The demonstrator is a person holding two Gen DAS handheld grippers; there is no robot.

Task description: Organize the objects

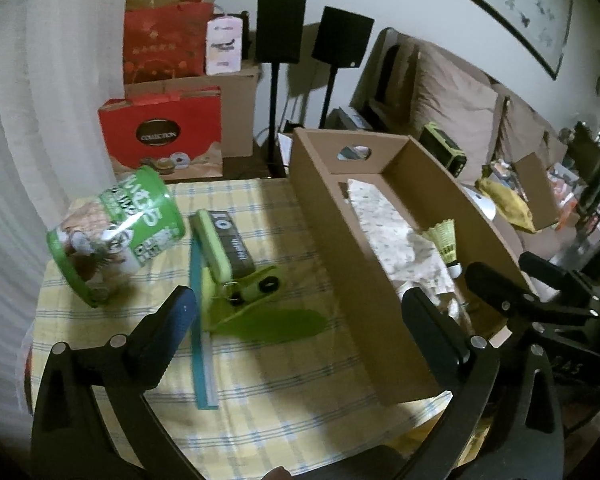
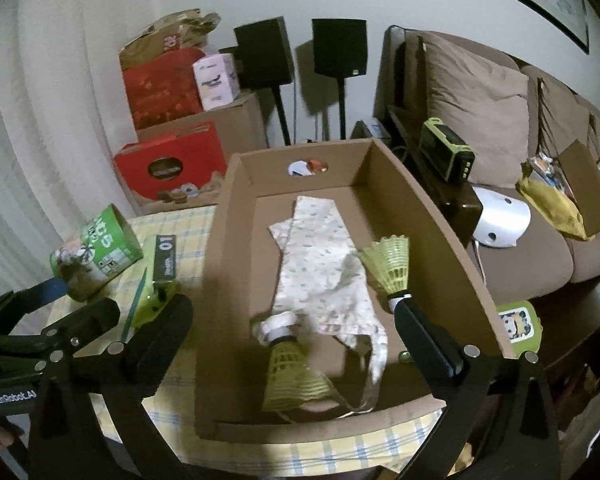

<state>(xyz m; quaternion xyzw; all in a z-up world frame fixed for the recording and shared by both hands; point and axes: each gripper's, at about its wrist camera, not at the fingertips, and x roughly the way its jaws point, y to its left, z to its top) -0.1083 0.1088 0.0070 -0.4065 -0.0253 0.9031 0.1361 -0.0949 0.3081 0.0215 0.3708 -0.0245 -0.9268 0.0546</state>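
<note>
Two grippers: both of mine stand spread and empty; the left gripper (image 1: 300, 316) hangs over the table, the right gripper (image 2: 296, 320) over the box.
Left fingers: the blue-padded left finger (image 1: 172, 320) sits just beside the teal strip (image 1: 202, 340); the other finger hangs over the box's near wall.
Right fingers: one fingertip (image 2: 410, 312) is close to the cork end of the upright shuttlecock (image 2: 388, 264); I cannot tell whether it touches.
Cardboard box (image 2: 220, 280): it already holds a patterned cloth (image 2: 324, 280), the upright shuttlecock and a second shuttlecock (image 2: 288, 376) lying near the front wall.
Left on the checked tablecloth (image 1: 260, 400): the tipped green nut canister (image 1: 116, 236), the green-edged case marked "10" (image 1: 224, 240), a lime-green clip (image 1: 252, 288) and the teal strip.
Step in hand, as I judge it: fetching the next loose item with the left gripper, most likely the clip or the case, which lie nearest between its fingers.
How I would do it well: line the fingers across the clip's narrow body, not its flat leaf-shaped tail; come down square so the pads do not snag the strip alongside.
Risk: the case rests on the clip and strip, so lifting one may drag the others.
Placement: I would lower into the bare far end of the box, apart from the cloth.
</note>
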